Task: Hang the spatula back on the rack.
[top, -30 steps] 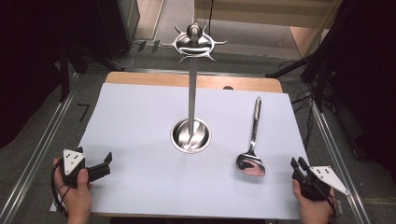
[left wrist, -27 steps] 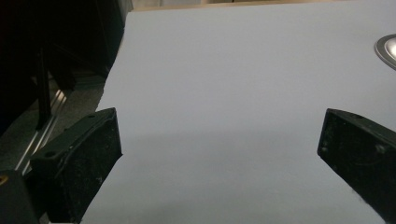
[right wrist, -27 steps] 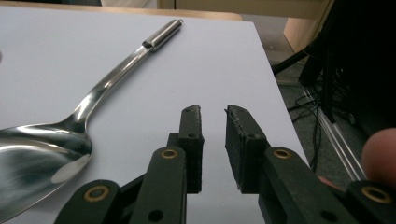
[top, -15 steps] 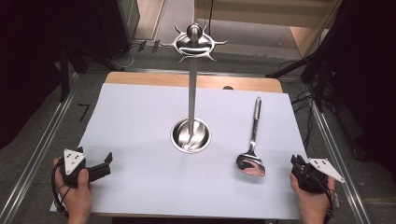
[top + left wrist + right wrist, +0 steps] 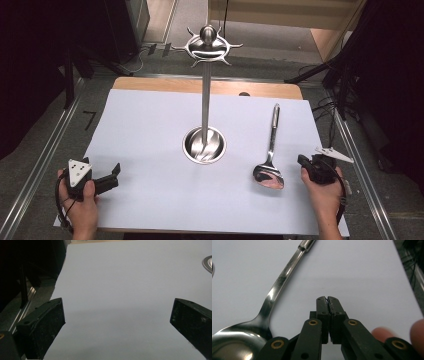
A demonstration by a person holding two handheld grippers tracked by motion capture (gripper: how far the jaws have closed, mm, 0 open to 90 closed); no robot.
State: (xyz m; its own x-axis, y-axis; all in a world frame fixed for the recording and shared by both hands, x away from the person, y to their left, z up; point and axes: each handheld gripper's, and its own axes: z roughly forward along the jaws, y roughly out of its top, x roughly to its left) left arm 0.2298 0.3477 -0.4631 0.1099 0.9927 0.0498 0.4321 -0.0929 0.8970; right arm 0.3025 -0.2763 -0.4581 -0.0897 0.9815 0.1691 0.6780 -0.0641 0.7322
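From above I see a bench [image 5: 150,84] mostly covered by a pale, bluish-white sheet [image 5: 150,130], with a strip of bare wood along its far edge. My two hands come in from the near edge, one at each near corner of the sheet, each holding a set of black tongs.

The left tongs [image 5: 111,176] sit at the near left, held in my left hand [image 5: 82,210], with a grey three-cornered plate on top. Their jaws are spread wide. In the left gripper view the left tongs [image 5: 117,317] show one jaw at each side of the frame, with only bare sheet [image 5: 125,277] between them.

The right tongs [image 5: 304,161] sit at the near right, held in my right hand [image 5: 325,192]. In the right gripper view the right tongs [image 5: 327,299] have their jaws pressed together with nothing between them.

A large steel spoon [image 5: 270,150] lies flat on the sheet, just to the left of the right tongs. Its bowl is nearest me and its handle points away toward the far edge. In the right gripper view the spoon [image 5: 272,295] lies close beside the closed jaws but apart from them.

In the middle of the sheet stands a tall steel stand [image 5: 205,90]: a round dished base, an upright pole, and a crown of curved hooks at the top. It is well apart from both tongs.
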